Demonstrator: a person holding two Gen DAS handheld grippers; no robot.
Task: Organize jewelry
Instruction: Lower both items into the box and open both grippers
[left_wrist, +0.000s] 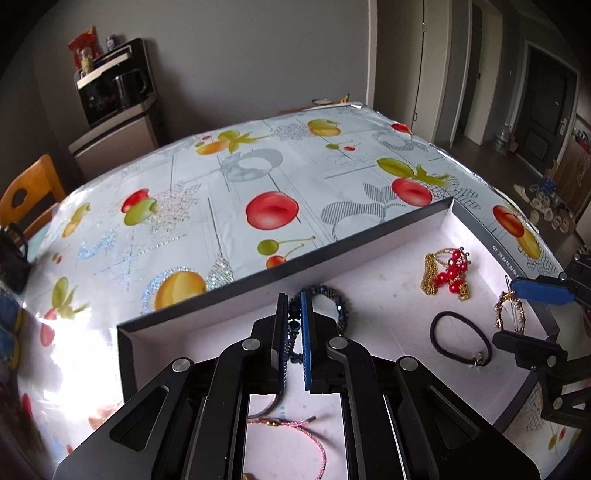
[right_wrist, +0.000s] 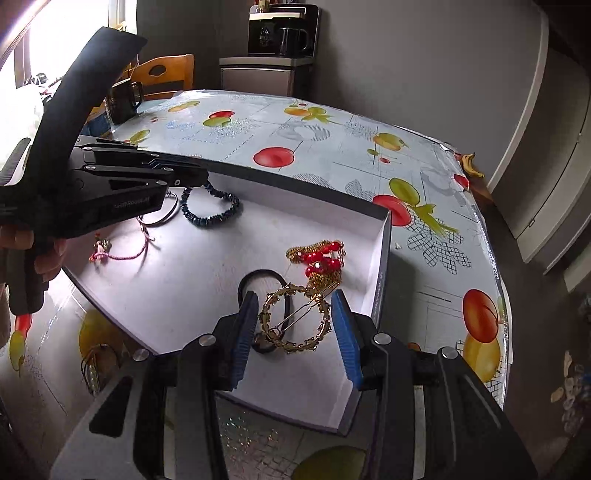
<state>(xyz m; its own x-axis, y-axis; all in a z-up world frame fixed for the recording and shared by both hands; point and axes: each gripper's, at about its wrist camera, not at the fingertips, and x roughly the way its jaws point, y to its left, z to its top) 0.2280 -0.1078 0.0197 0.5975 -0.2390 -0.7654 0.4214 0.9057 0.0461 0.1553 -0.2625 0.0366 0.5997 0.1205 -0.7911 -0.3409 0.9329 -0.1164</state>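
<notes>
A shallow white box (left_wrist: 236, 291) (right_wrist: 384, 236) lies on the table with jewelry in it. My left gripper (left_wrist: 294, 306) (right_wrist: 199, 177) is shut on a dark blue beaded bracelet (left_wrist: 338, 301) (right_wrist: 214, 218) near the box's far wall. My right gripper (right_wrist: 295, 314) (left_wrist: 517, 314) is open, its fingers either side of a round gold hair clip (right_wrist: 295, 321) (left_wrist: 508, 312). A black hair tie (left_wrist: 460, 339) (right_wrist: 258, 280), a red bead and gold chain piece (left_wrist: 448, 273) (right_wrist: 321, 258) and a pink cord bracelet (left_wrist: 295, 428) (right_wrist: 122, 251) lie on the box floor.
The table has a fruit-print cloth (left_wrist: 258, 177). A thin metal hoop (right_wrist: 162, 214) lies near the bracelet. A black mug (right_wrist: 123, 98) and a wooden chair (right_wrist: 162, 74) stand at the table's far left. A cabinet with a coffee machine (left_wrist: 110, 92) stands by the wall.
</notes>
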